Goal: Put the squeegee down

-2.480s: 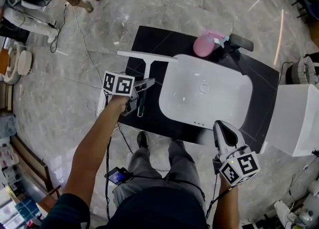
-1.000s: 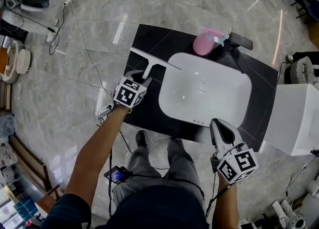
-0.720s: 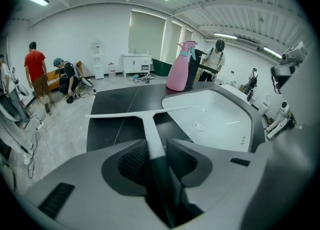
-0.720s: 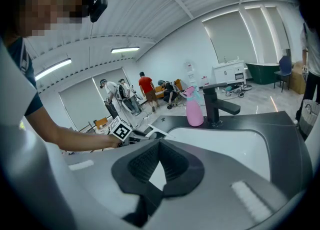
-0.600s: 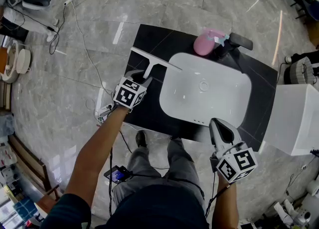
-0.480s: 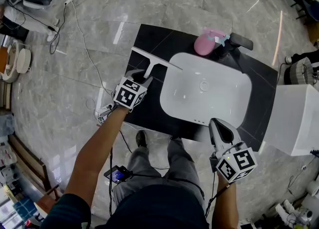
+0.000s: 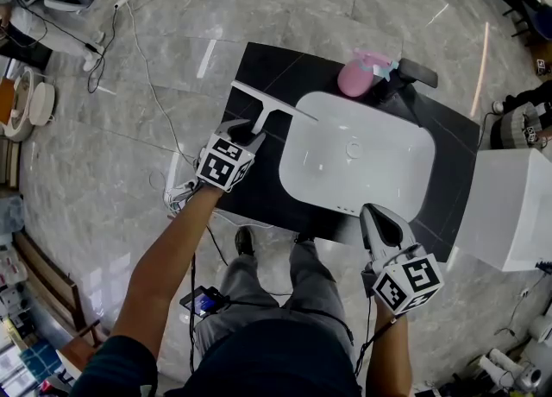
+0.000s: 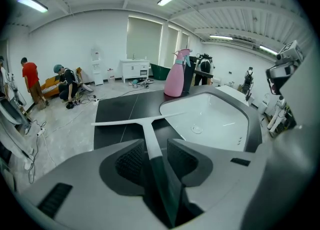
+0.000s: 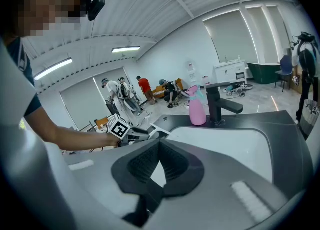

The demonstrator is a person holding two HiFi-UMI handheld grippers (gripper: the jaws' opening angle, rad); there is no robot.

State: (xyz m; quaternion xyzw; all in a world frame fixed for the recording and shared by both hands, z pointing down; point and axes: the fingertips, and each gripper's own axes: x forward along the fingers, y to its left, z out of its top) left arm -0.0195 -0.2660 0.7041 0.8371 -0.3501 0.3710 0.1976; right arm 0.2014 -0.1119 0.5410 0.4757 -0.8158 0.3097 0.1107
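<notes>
The left tongs are opening - ribbed black pads straddle the slim handle of the squeegee. It lies flat on the glossy black surface, its straight white blade just left of the rounded white sink. The right tongs are closed and empty - near the sink's front rim.

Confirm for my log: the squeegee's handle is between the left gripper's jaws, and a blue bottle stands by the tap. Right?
Not quite: the bottle is pink, not blue, as the head view shows. It does stand by the tap, and the handle of the squeegee is between the jaws of the left gripper, which are opening.
</notes>
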